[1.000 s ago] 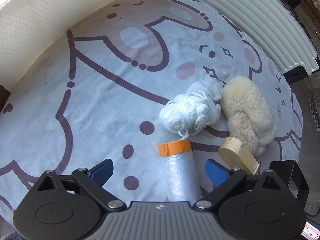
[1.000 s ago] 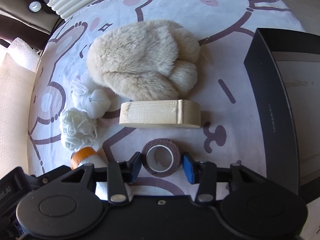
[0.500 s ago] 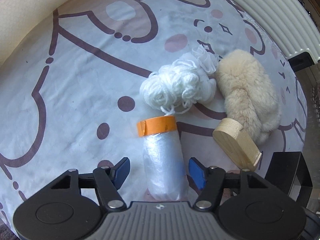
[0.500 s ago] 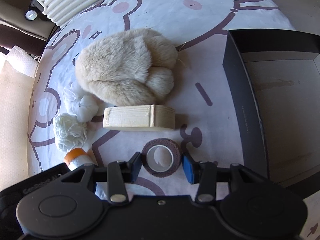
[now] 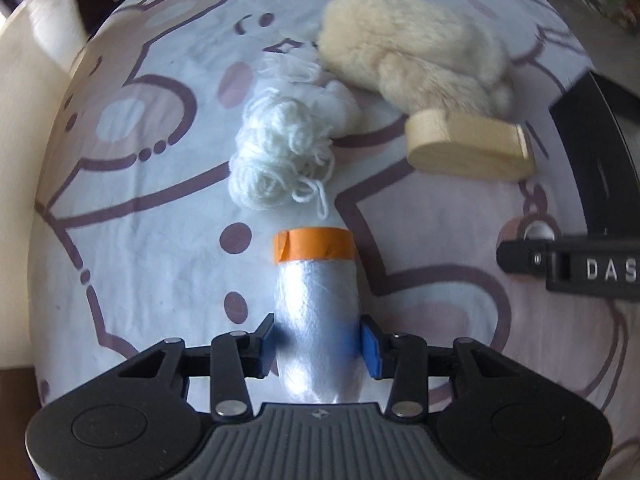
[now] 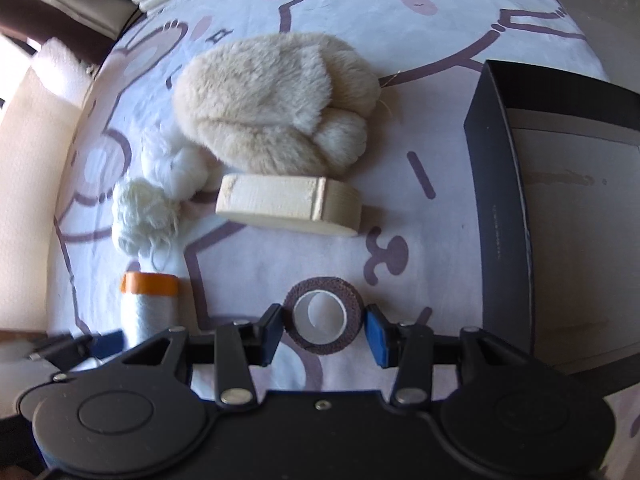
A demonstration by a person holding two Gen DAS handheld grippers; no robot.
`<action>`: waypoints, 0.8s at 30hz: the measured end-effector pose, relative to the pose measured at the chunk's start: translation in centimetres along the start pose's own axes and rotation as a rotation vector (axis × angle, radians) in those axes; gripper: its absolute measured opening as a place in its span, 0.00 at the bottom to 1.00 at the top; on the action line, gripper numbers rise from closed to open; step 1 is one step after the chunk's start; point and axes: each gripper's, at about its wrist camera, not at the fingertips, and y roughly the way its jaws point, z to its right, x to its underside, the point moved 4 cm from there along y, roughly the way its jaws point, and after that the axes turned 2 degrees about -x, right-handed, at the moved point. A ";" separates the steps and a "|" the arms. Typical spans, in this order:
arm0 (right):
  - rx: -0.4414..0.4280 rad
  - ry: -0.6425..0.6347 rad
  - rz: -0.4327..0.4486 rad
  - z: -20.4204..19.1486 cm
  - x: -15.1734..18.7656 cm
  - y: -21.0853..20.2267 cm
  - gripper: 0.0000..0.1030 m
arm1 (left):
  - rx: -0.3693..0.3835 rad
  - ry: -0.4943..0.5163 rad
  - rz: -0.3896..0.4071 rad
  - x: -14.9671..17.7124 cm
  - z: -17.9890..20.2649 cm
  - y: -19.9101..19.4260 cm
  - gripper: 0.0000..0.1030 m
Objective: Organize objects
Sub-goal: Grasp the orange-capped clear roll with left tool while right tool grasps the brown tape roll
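- Left gripper [image 5: 320, 346]: fingers pinch the clear-wrapped roll [image 5: 318, 320] with the orange band; the roll's near end is hidden behind the gripper body.
- Right gripper [image 6: 324, 332]: fingers pinch the brown tape ring [image 6: 323, 326], lying flat on the cartoon-print sheet [image 6: 400, 32].
- White yarn [image 5: 280, 160] lies beyond the roll, apart from it; motion blur softens its far part.
- Wooden block [image 6: 288, 206] sits just before the beige fur piece [image 6: 276, 108].
- Black box [image 6: 500, 200]: right side cut off by the frame edge.
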 end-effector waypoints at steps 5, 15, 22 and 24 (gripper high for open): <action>0.060 -0.101 -0.011 -0.2 0.6 0.3 0.44 | -0.005 0.038 0.000 0.4 0.0 0.1 0.43; 0.098 -0.247 -0.002 -1.1 1.3 0.7 0.45 | 0.037 -0.047 0.013 0.4 -0.2 -0.2 0.44; 0.087 -0.227 0.008 -0.7 0.9 0.6 0.43 | 0.063 -0.073 0.002 0.4 -0.2 -0.3 0.42; 0.081 -0.224 0.009 -0.6 0.8 0.6 0.43 | 0.069 -0.088 0.003 0.4 -0.2 -0.5 0.42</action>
